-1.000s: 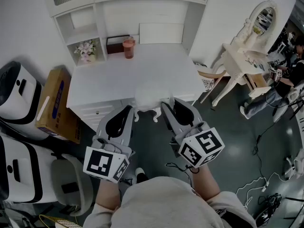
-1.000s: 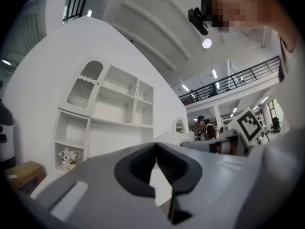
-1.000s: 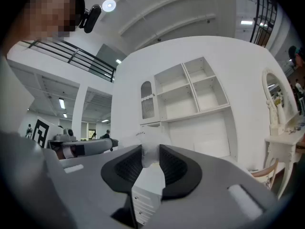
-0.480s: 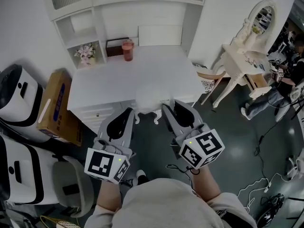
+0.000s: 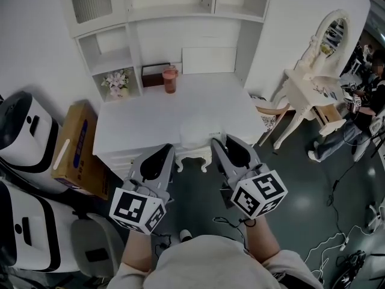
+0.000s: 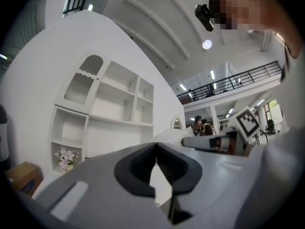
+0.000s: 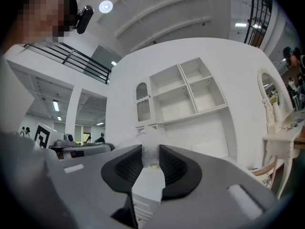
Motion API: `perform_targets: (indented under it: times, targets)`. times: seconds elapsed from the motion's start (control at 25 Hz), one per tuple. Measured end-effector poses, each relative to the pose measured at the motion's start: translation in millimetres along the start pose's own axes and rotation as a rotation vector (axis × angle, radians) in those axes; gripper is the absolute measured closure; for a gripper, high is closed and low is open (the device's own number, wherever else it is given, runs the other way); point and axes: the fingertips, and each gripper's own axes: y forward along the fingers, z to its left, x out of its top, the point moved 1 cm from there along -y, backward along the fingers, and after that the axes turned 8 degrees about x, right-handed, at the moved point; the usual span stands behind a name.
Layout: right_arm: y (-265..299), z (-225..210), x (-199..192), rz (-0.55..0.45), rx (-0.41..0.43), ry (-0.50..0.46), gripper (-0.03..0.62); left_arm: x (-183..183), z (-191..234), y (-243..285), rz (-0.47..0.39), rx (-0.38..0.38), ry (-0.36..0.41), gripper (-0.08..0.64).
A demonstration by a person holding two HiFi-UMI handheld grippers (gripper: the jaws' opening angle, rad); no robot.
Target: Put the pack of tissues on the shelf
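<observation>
The pack of tissues [image 5: 195,129] is a soft white bundle held above the front edge of the white desk [image 5: 138,110]. My right gripper [image 5: 218,143] is shut on it; in the right gripper view the white pack [image 7: 148,138] fills the gap between the dark pads of the right gripper [image 7: 151,152]. My left gripper [image 5: 168,151] hangs just left of the pack. Its jaws meet at the tips in the left gripper view, where the left gripper [image 6: 156,149] shows nothing clearly between them and the pack [image 6: 167,135] bulges to the right. The white shelf unit [image 5: 174,8] rises behind the desk.
On the desk's back stand pink flowers [image 5: 117,82], a dark box [image 5: 155,74] and a red cup [image 5: 170,80]. A cardboard box [image 5: 75,142] and white machines [image 5: 24,131] are at the left. A white vanity with an oval mirror [image 5: 313,80] is at the right.
The head view has tilted up, so more of the shelf shows. Both grippers have risen a little with the pack still in the right one.
</observation>
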Motion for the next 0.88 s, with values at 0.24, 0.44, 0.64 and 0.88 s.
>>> perform_targets:
  times: [0.24, 0.44, 0.64, 0.88]
  targets:
    - [18, 11, 6, -0.014, -0.035, -0.042, 0.497, 6, 23, 6, 0.003, -0.035, 0.036, 0.558]
    - [34, 4, 6, -0.005, -0.057, -0.054, 0.500, 7, 38, 19, -0.009, -0.055, 0.026, 0.558]
    - [60, -10, 1, 0.014, -0.042, -0.036, 0.506, 4, 61, 39, -0.013, -0.033, 0.018, 0.558]
    - [105, -39, 1, 0.022, -0.021, -0.029, 0.508, 3, 93, 77, -0.010, 0.006, 0.021, 0.558]
